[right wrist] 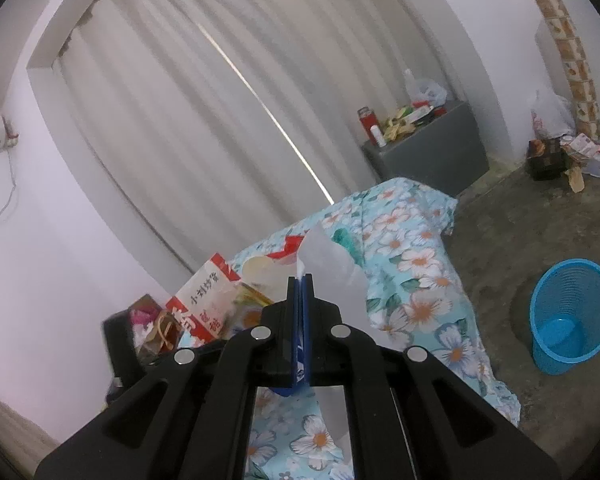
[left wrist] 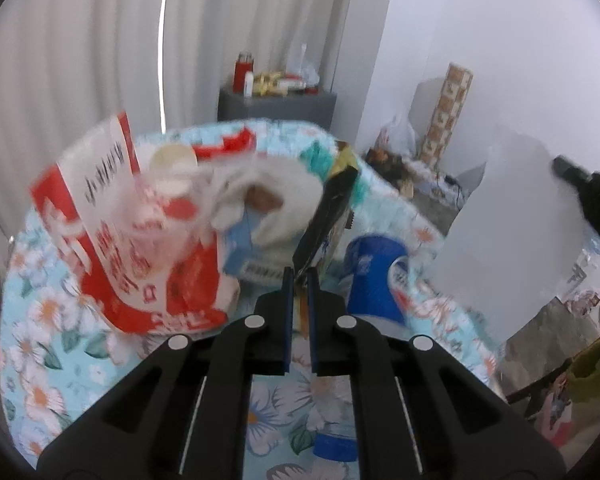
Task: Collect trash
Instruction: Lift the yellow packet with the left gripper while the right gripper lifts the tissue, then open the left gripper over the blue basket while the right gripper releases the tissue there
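My left gripper (left wrist: 299,276) is shut on the lower edge of a dark snack packet (left wrist: 332,216) that stands up over the floral-covered table (left wrist: 40,320). A red and white bag (left wrist: 140,248), crumpled white paper (left wrist: 268,192), a blue carton (left wrist: 244,248) and a blue cup (left wrist: 374,276) lie around it. My right gripper (right wrist: 300,280) is shut on a translucent white plastic bag (right wrist: 328,264), held above the table; that bag also shows at the right of the left wrist view (left wrist: 512,232). A bottle with a blue cap (left wrist: 336,446) lies under my left gripper.
A blue wastebasket (right wrist: 572,316) stands on the grey floor right of the table. A grey cabinet (right wrist: 428,148) with bottles and packets stands by the white curtain. Boxes and bags sit against the far wall (right wrist: 552,148). A black chair (right wrist: 120,344) is at the table's left.
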Demonstrator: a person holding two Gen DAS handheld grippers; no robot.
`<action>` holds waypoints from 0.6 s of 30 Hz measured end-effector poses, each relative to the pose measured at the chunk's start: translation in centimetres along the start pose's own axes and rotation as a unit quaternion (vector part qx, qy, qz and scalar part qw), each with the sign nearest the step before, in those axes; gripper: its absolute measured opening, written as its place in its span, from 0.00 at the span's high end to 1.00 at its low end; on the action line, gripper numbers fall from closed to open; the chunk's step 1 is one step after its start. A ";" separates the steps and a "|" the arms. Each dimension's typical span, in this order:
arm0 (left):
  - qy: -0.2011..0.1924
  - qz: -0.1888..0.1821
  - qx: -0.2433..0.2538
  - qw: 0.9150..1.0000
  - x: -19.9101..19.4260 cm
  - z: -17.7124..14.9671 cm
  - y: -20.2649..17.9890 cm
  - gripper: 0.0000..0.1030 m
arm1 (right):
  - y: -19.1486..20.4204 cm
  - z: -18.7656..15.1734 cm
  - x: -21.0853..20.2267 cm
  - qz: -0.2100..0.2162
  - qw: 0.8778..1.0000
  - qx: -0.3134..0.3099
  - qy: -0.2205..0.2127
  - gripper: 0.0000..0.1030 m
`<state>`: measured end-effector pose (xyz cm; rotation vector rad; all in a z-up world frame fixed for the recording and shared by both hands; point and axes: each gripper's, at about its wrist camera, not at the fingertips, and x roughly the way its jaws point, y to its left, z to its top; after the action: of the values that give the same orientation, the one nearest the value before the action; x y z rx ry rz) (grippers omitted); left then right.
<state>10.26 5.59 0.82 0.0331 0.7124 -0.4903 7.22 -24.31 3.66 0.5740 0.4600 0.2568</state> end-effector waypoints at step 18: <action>0.054 -0.165 0.094 0.980 5.2 12.0 -19.1 0.96 | -9.1 1.9 -9.7 -0.104 0.984 0.070 -0.130 0.98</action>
<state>12.59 -15.86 9.26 0.1215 0.7810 -0.8779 0.67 -36.05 3.25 0.6812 0.2828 -0.0522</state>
